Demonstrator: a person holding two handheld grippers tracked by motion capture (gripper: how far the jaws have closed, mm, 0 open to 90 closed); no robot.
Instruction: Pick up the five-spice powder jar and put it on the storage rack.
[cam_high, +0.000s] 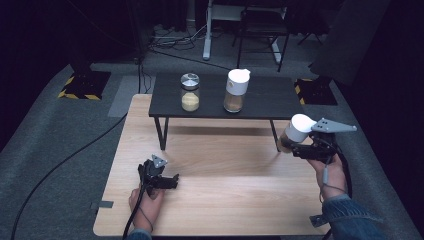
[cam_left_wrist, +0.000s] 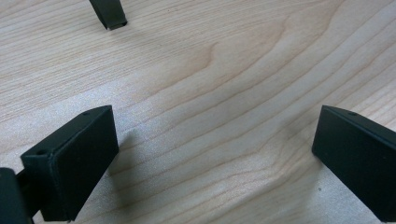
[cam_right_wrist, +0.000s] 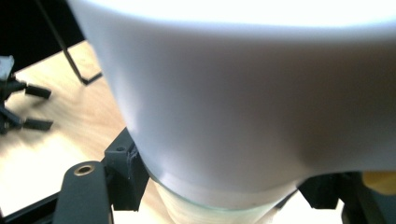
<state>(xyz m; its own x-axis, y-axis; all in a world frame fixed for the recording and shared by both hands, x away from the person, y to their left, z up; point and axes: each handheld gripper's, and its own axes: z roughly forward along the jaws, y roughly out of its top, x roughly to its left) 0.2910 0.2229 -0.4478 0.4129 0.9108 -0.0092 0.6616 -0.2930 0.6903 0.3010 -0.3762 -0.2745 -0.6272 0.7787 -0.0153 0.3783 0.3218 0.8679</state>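
- The right hand-held gripper is clamped on a jar with a white cap, held tilted in the air above the right edge of the light wooden surface.
- In the high view the jar's white cap points up and away from the person, while its glass body slants down toward the gripper's black frame.
- In the right gripper view the white cap looms large and close; below it a band of clear glass sits between the two black jaws, which press on it from either side.
- The left hand-held gripper rests low on the wooden surface near its front left, held by the person's left hand.
- Its jaws stand wide apart with nothing between them; the left gripper view shows bare wood grain between the two black pads.
- A small dark shelf on thin black legs stands across the far part of the wooden surface.
- On it stand two more jars, side by side but apart: one with a metal lid and pale yellow contents, and one with a white cap and brownish contents.
- The held jar is well apart from both of them, off to the right and nearer the person.
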